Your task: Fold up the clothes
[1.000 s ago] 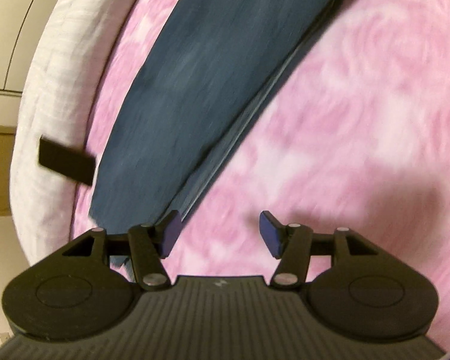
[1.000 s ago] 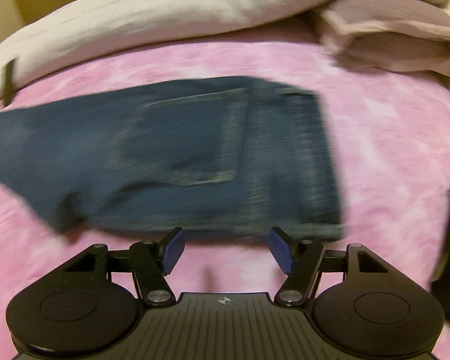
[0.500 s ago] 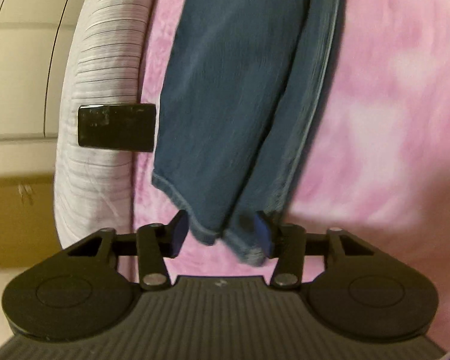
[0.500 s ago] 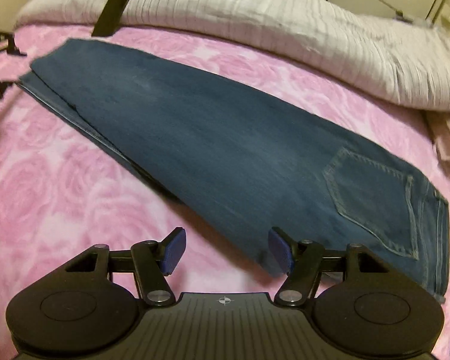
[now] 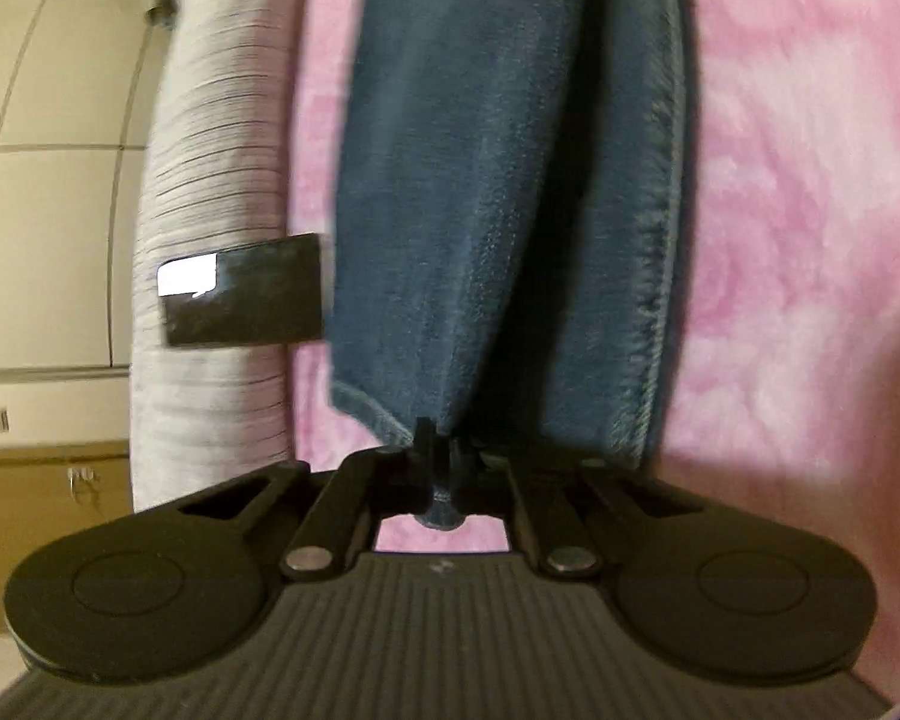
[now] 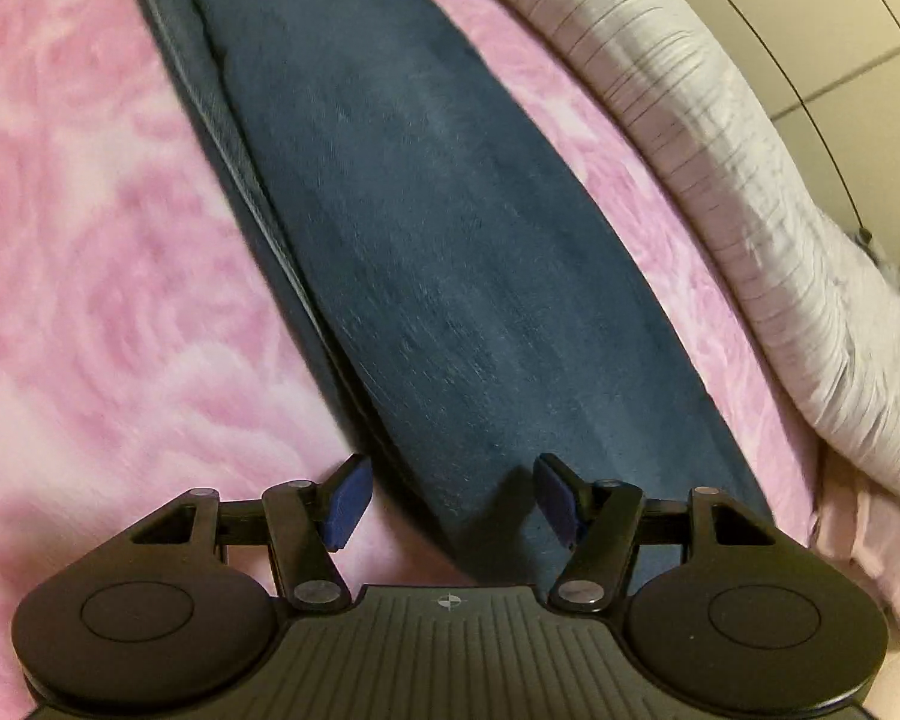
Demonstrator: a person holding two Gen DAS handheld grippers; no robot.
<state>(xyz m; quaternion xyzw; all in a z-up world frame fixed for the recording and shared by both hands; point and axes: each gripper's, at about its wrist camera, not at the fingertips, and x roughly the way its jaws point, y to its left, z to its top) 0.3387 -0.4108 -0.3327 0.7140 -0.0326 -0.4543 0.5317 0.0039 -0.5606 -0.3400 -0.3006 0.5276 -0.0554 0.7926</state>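
The left gripper [image 5: 441,468] is clenched on the hem of the jeans [image 5: 498,180], which lie lengthwise, legs stacked, on the pink bed [image 5: 810,240]. The right gripper [image 6: 450,498] is released, its fingers straddling the denim's near edge at 6 o'clock. Likely step: lifting the leg ends to fold them toward the waist; next, the right should grasp too. A grey quilt [image 6: 750,180] lies toward 2 o'clock, before pale cupboards [image 5: 54,180].
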